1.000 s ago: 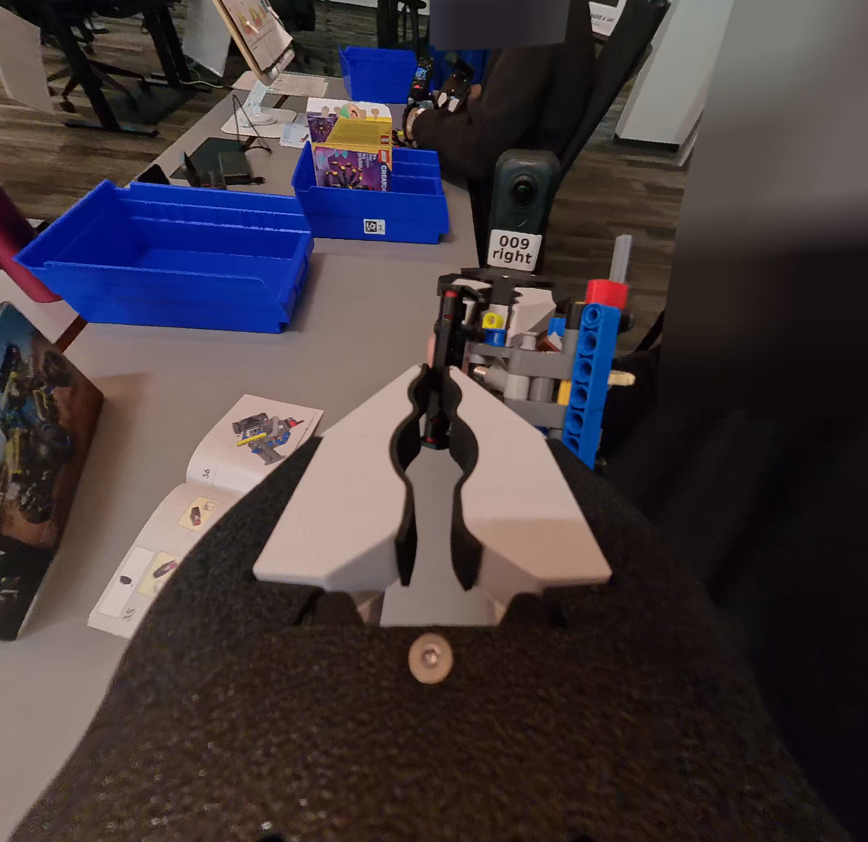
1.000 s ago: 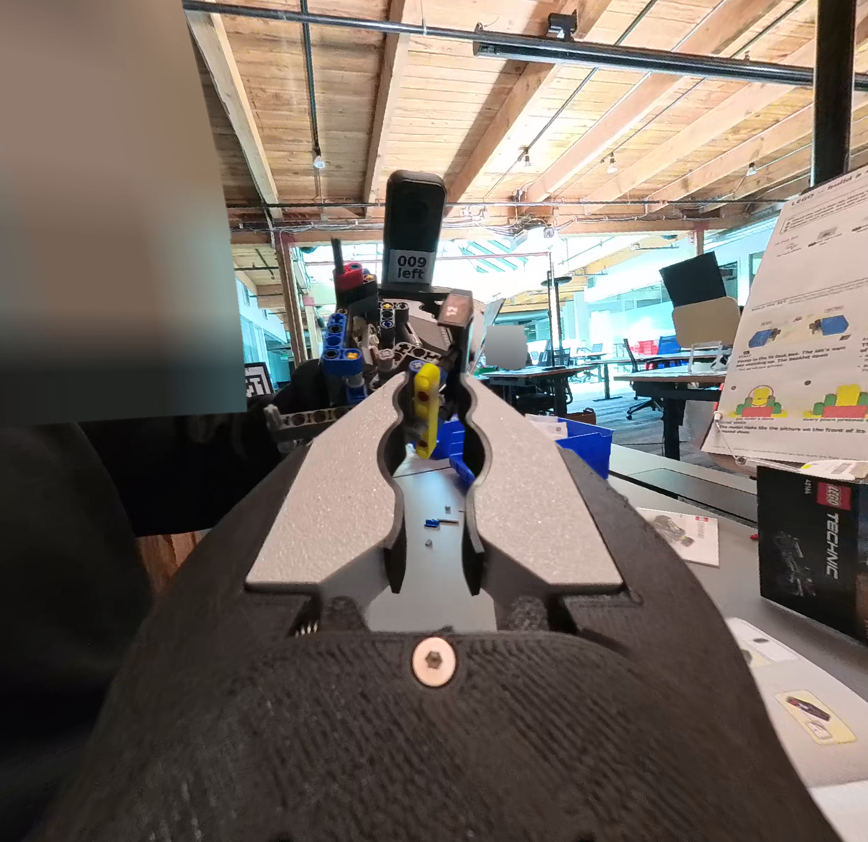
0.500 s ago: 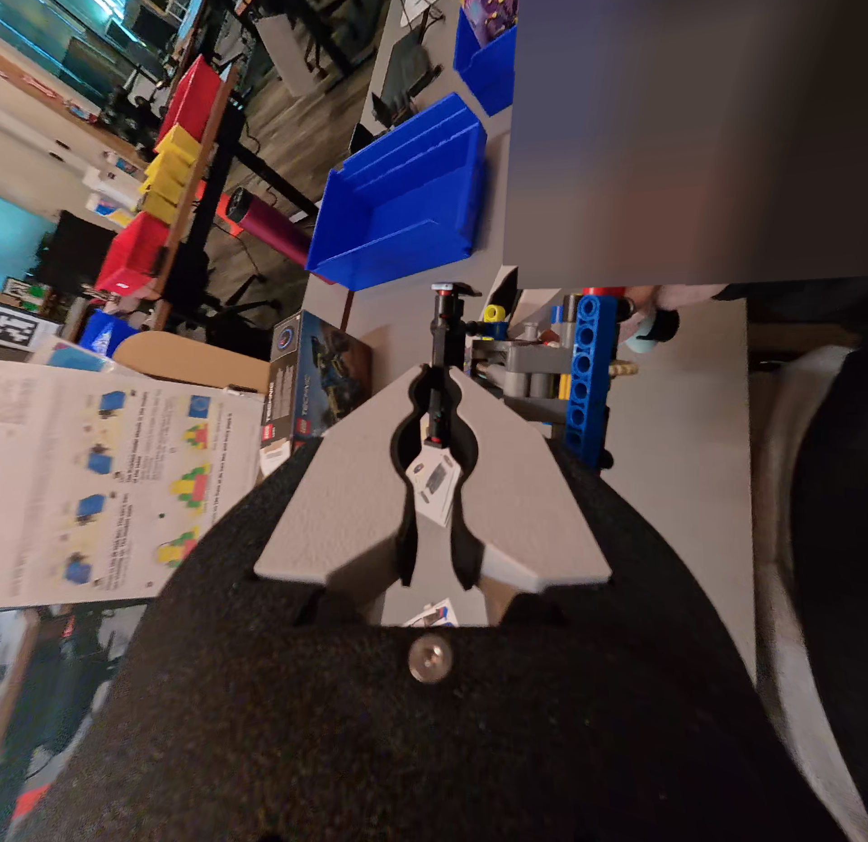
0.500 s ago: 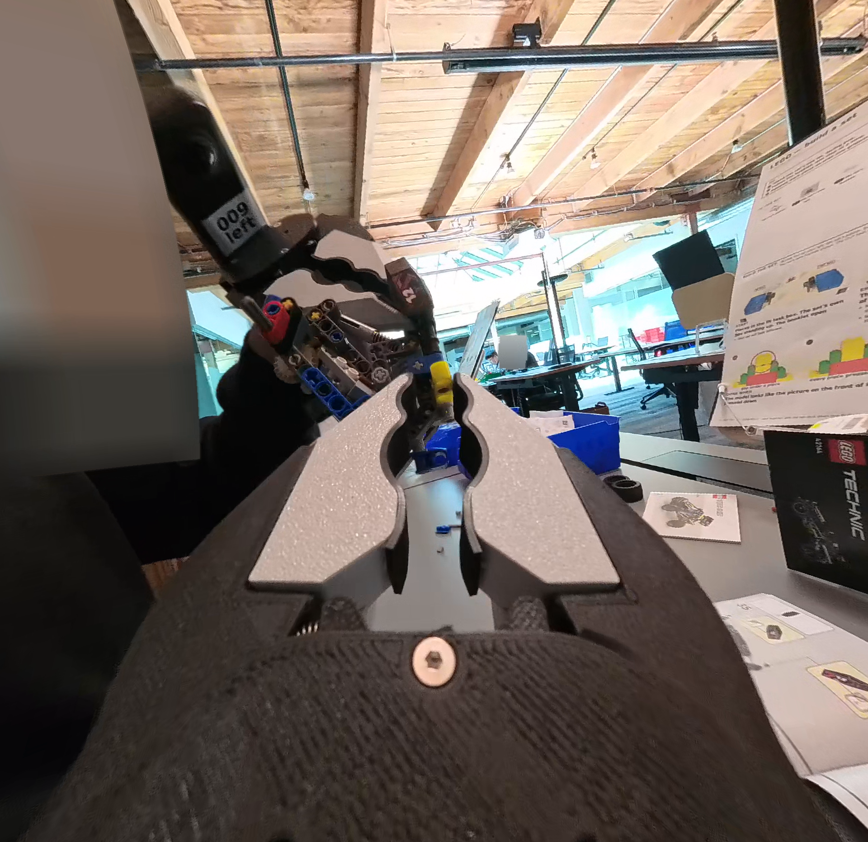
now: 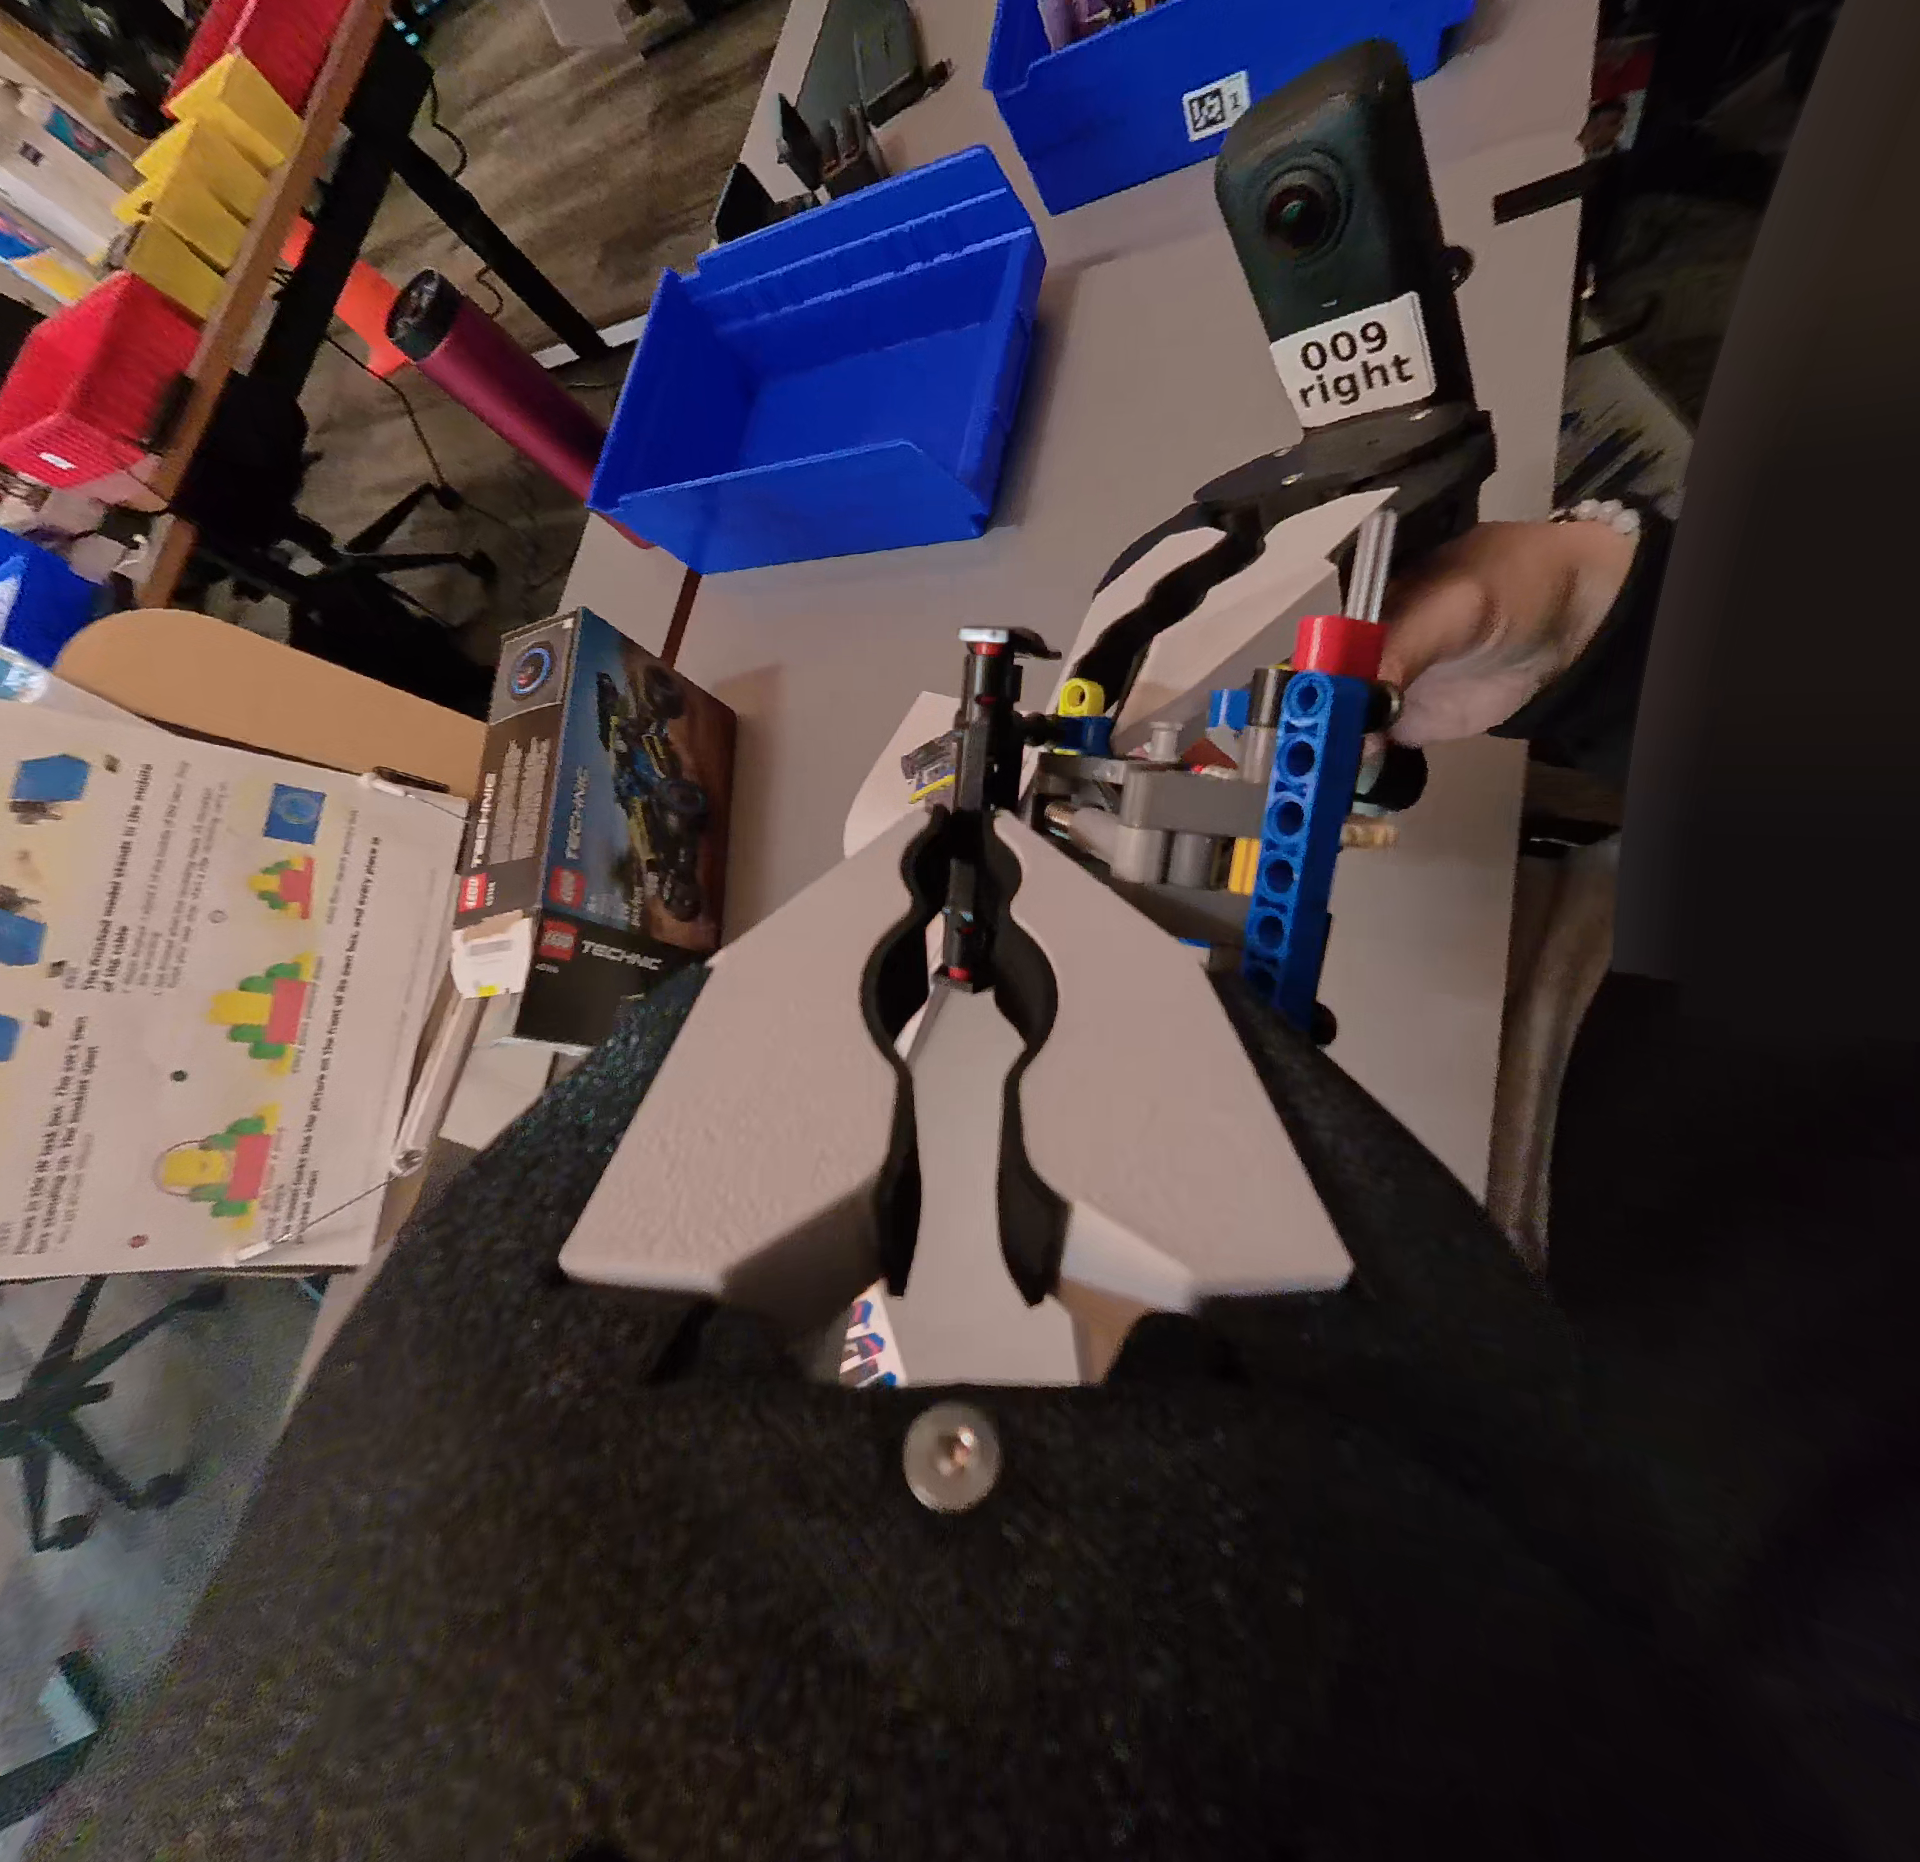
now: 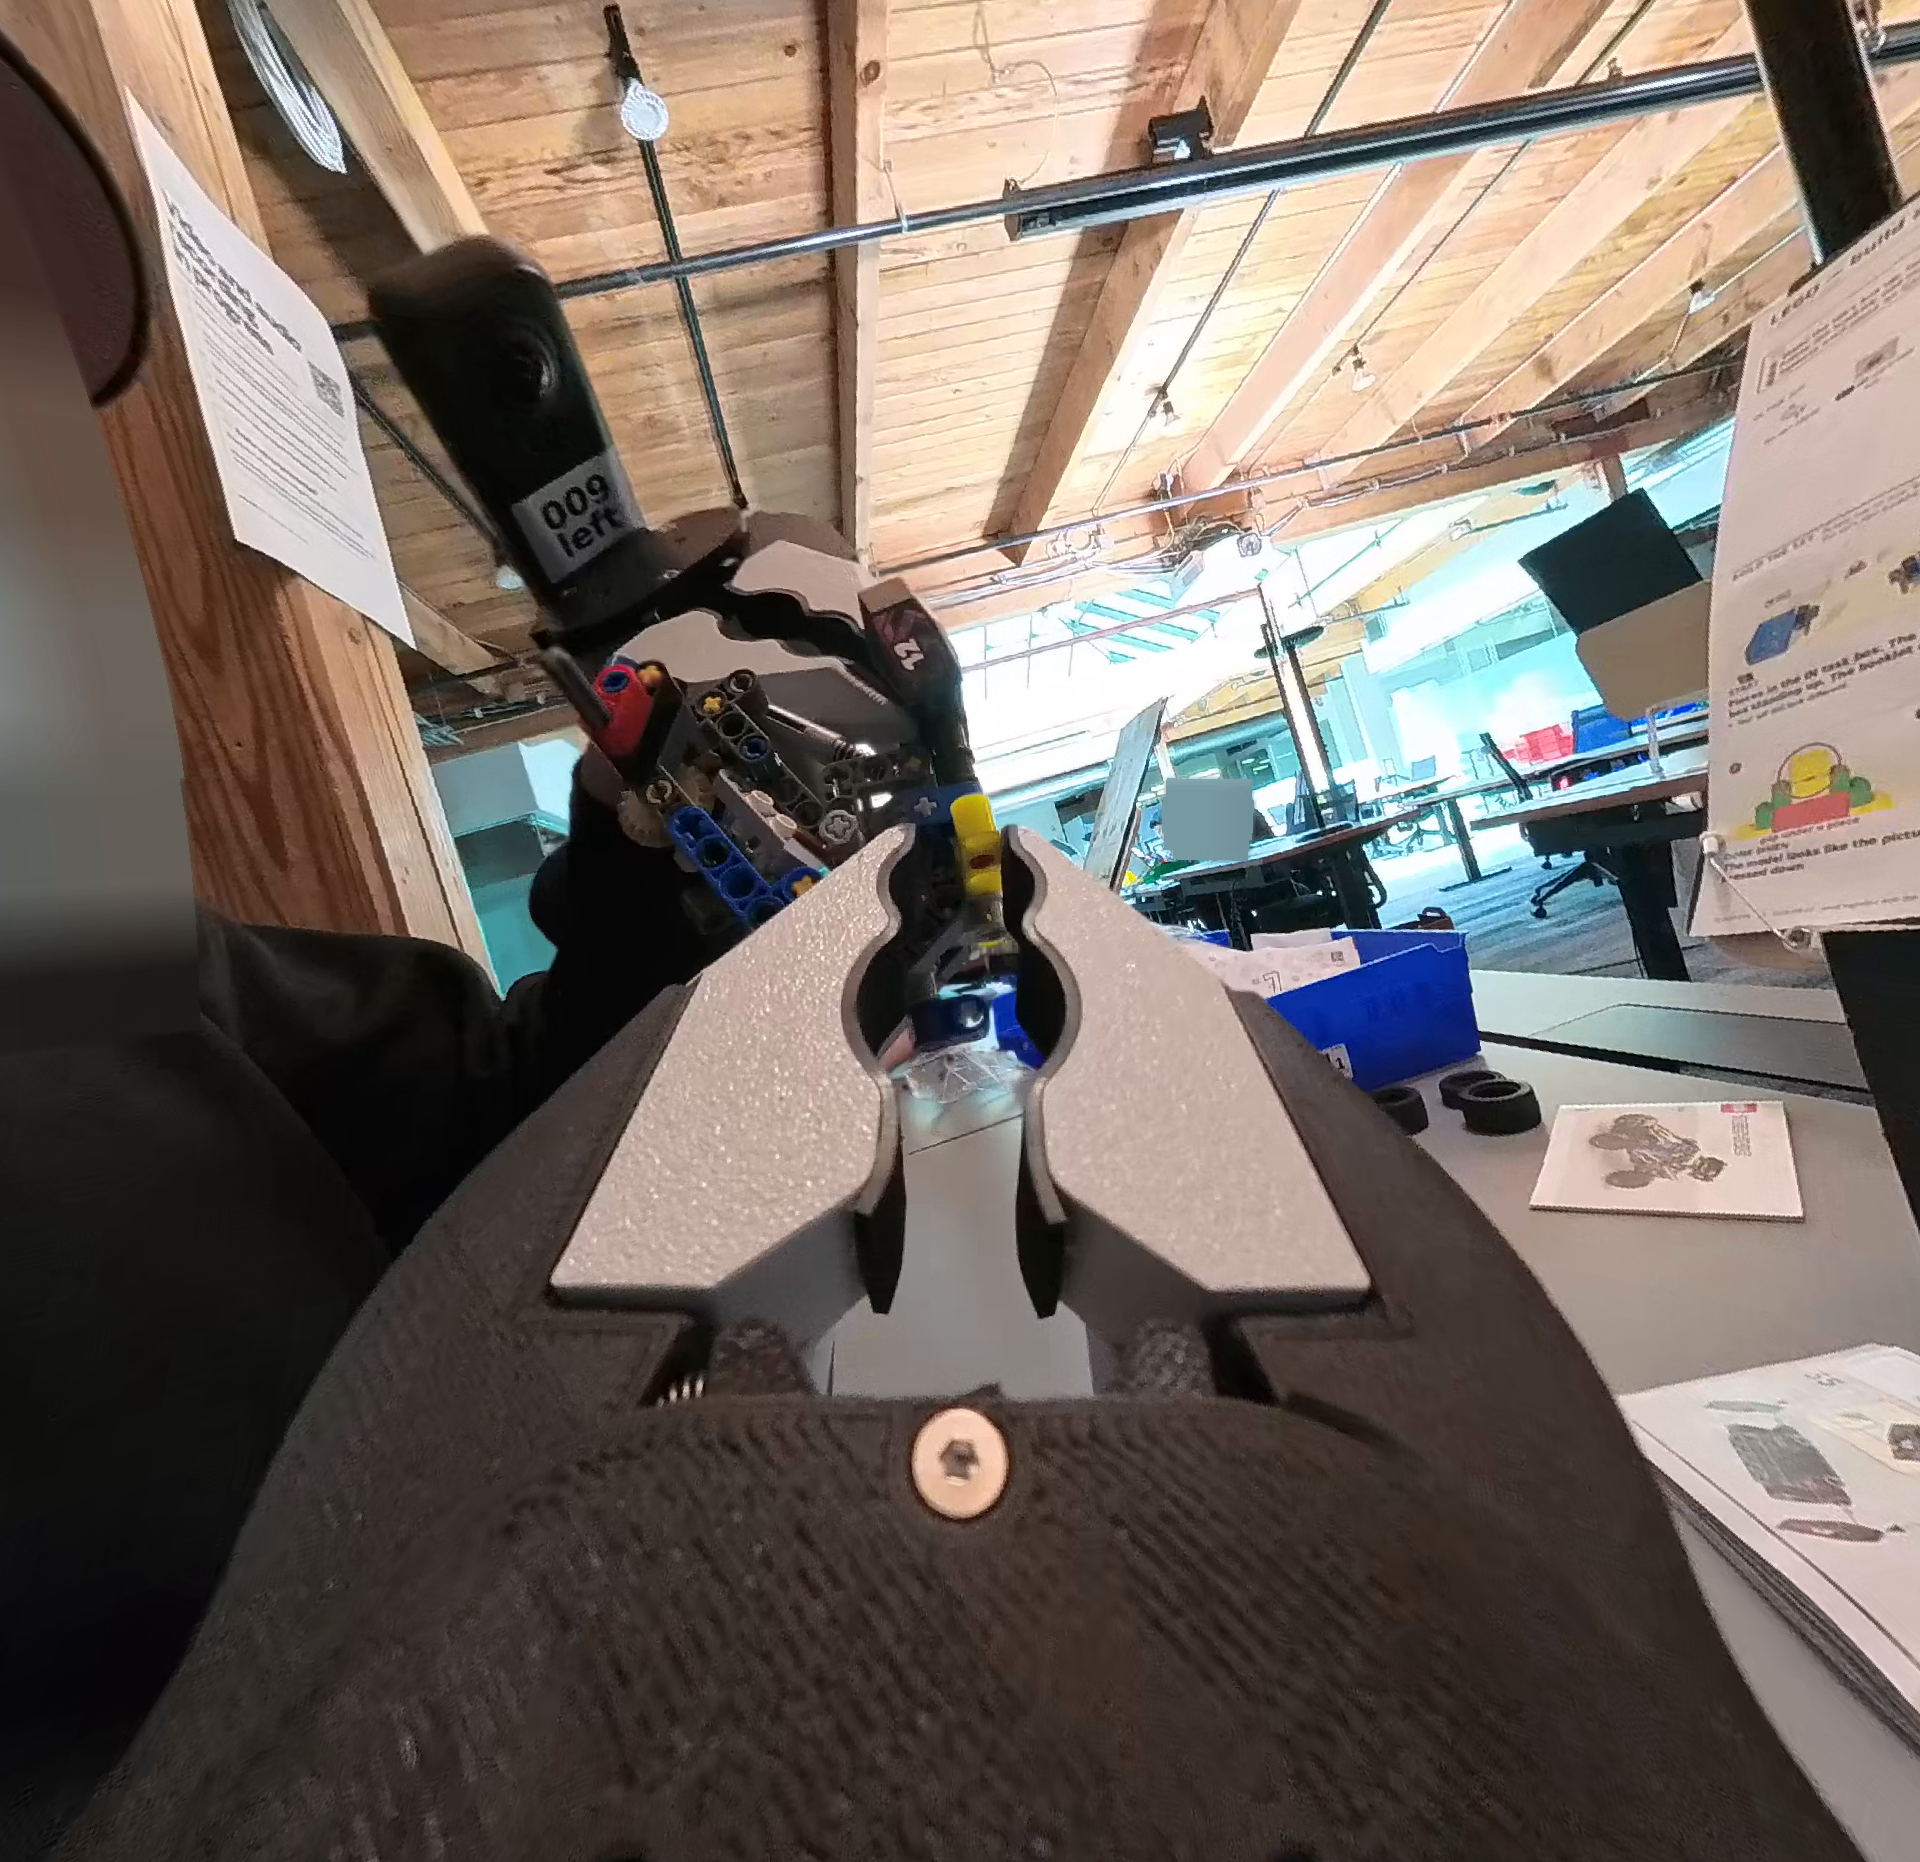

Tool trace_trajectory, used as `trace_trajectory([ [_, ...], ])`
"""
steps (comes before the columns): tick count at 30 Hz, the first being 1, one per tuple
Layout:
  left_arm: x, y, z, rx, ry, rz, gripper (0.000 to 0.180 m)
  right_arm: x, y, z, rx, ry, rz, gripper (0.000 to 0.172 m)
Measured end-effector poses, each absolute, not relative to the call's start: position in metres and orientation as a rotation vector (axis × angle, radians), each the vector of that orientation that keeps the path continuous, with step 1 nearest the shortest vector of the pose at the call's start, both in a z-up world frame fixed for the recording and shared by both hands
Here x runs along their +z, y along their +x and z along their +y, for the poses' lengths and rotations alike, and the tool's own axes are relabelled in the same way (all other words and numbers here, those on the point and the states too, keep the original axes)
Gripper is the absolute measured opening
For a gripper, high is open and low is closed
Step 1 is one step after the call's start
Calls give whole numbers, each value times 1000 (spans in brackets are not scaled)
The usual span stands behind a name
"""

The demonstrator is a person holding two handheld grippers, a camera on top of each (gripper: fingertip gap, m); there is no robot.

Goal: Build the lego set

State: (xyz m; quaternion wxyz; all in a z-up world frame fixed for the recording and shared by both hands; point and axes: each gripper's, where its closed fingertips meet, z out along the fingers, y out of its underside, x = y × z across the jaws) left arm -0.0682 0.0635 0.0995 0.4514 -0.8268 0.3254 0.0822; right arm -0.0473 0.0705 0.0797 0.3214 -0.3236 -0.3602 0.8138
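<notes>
Brick-built model (image 5: 1195, 815) spans both tongs: left tongs (image 5: 961, 836) clamp its black beam (image 5: 977, 773), right tongs (image 6: 961, 856) its yellow connector (image 6: 977, 856).

Instr. sheet (image 5: 187, 981) cut off (left edge)

Grey table (image 5: 862, 607): blue bins (image 5: 831, 378), booklets (image 6: 1673, 1158).

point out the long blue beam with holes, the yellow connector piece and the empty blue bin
long blue beam (image 5: 1291, 838): left wrist view, middle hole of its face
yellow connector piece (image 6: 979, 846): right wrist view, its side
empty blue bin (image 5: 831, 415): left wrist view, bare inner floor
</notes>
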Motion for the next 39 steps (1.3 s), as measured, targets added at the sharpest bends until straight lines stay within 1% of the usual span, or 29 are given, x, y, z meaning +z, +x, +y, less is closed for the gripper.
trace_trajectory([
  [7, 99, -67, 62, 118, -2080, 781, 2, 84, -44, 69, 2164, -830, -933, 10],
  [11, 96, -67, 62, 61, -2081, 776, 2, 86, -42, 65, 2167, -793, -955, 15],
  [17, 94, -69, 67, -22, -2016, 720, 2, 83, -45, 70, 2059, -809, -967, 14],
  [24, 86, -67, 65, -220, -1957, 666, 2, 86, -44, 68, 1915, -776, -1006, 12],
  [28, 83, -66, 62, -220, -1911, 736, 3, 83, -43, 65, 1874, -779, -1060, 12],
  [33, 87, -60, 59, -254, -1862, 807, 8, 81, -42, 63, 1873, -771, -1098, 12],
  [36, 90, -58, 58, -299, -1868, 813, 18, 77, -44, 58, 1915, -779, -1142, 12],
  [39, 86, -56, 58, -318, -1907, 839, 21, 73, -46, 51, 1962, -778, -1177, 11],
])
